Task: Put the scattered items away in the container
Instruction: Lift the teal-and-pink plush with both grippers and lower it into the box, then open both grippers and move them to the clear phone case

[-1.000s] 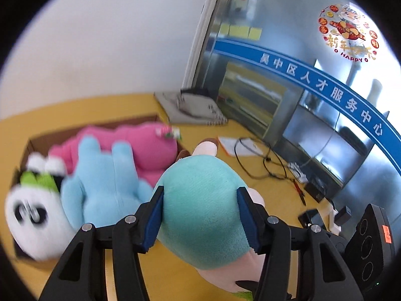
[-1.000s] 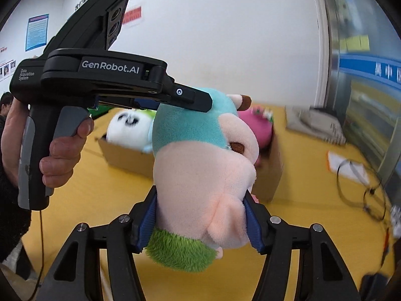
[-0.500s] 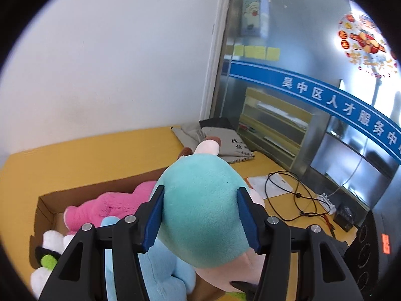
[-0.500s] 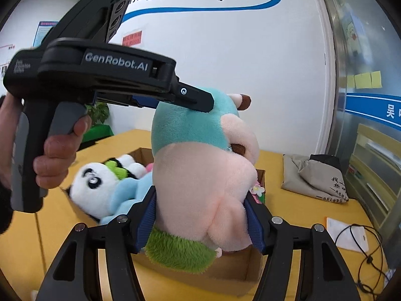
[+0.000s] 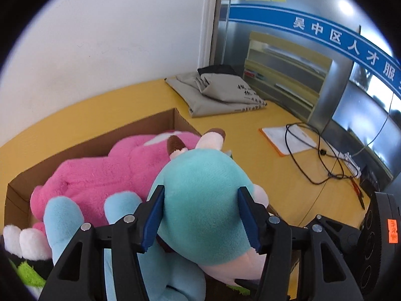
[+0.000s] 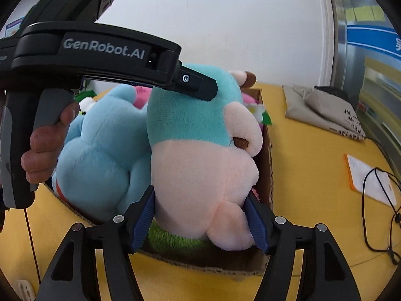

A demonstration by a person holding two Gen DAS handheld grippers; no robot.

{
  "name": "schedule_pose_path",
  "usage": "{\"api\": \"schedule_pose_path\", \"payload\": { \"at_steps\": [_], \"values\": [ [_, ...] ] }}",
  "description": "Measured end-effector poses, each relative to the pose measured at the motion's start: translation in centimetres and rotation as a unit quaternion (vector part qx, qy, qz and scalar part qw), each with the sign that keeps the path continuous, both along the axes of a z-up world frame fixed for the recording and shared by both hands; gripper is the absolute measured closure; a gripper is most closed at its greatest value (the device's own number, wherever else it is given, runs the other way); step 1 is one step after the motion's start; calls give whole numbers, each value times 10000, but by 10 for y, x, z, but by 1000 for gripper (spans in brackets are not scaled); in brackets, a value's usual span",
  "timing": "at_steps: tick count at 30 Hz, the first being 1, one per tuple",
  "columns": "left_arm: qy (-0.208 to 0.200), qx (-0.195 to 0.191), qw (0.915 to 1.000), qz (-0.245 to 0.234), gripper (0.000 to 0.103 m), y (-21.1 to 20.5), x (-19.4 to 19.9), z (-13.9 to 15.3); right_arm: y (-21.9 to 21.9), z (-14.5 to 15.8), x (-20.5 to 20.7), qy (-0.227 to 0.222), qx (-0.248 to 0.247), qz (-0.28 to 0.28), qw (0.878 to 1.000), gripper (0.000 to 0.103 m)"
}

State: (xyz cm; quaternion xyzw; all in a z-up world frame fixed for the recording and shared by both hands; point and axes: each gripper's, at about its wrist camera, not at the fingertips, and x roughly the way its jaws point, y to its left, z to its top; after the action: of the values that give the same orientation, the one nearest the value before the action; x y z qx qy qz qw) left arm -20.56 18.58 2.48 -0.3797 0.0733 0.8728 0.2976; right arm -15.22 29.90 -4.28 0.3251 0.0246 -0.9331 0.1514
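Observation:
A teal and pink plush (image 5: 200,175) hangs upright over the right end of the cardboard box (image 5: 100,143). My left gripper (image 5: 200,193) is shut on its teal back. One left finger (image 6: 198,86) lies across the top of the plush (image 6: 200,155) in the right wrist view. My right gripper (image 6: 200,195) holds the pink belly from the front. Its jaws are easing open, but the pads still touch the fur. The green base sits down inside the box's front wall (image 6: 200,266). A pink plush (image 5: 107,175), a light blue plush (image 6: 100,155) and a panda (image 5: 22,240) lie in the box.
The box rests on a yellow table (image 5: 250,130). A folded grey bag (image 5: 220,92) lies at the back by the wall. An orange-edged paper (image 5: 288,140) and a black cable (image 5: 313,160) lie to the right. A person's hand (image 6: 47,145) grips the left handle.
Both grippers have carried the teal and pink plush across and down. It hung above the table beside the box; now its base is inside the box's right end.

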Motion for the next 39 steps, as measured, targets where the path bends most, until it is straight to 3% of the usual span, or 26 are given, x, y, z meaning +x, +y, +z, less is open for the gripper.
{"api": "schedule_pose_path", "payload": {
  "at_steps": [4,7,12,14,18,23,27,32,39],
  "values": [
    [-286,127,9994,113,41,-6,-4,-11,-4,-6,12,-33,305,25,9995,31],
    [-261,338,9986,307,32,-16,-1,-10,1,-2,17,-92,197,-53,9997,31],
    [602,502,9926,929,32,-54,44,23,15,19,37,-23,-244,-215,9995,4],
    [805,621,9900,976,32,-81,68,44,18,36,55,102,-439,-214,9988,3],
    [907,497,9891,1050,25,-131,112,68,13,72,96,490,-423,-159,9978,0],
    [941,127,9845,1472,25,-189,168,62,5,97,131,812,-261,-286,9959,0],
    [785,17,9803,1815,25,-229,204,44,-12,96,150,840,-78,-372,9957,0],
    [593,193,9779,1995,25,-266,240,30,-36,88,184,893,102,-22,9959,0],
    [96,299,9896,1404,25,-273,280,7,-69,46,222,310,73,1056,9939,0]
  ]
}}
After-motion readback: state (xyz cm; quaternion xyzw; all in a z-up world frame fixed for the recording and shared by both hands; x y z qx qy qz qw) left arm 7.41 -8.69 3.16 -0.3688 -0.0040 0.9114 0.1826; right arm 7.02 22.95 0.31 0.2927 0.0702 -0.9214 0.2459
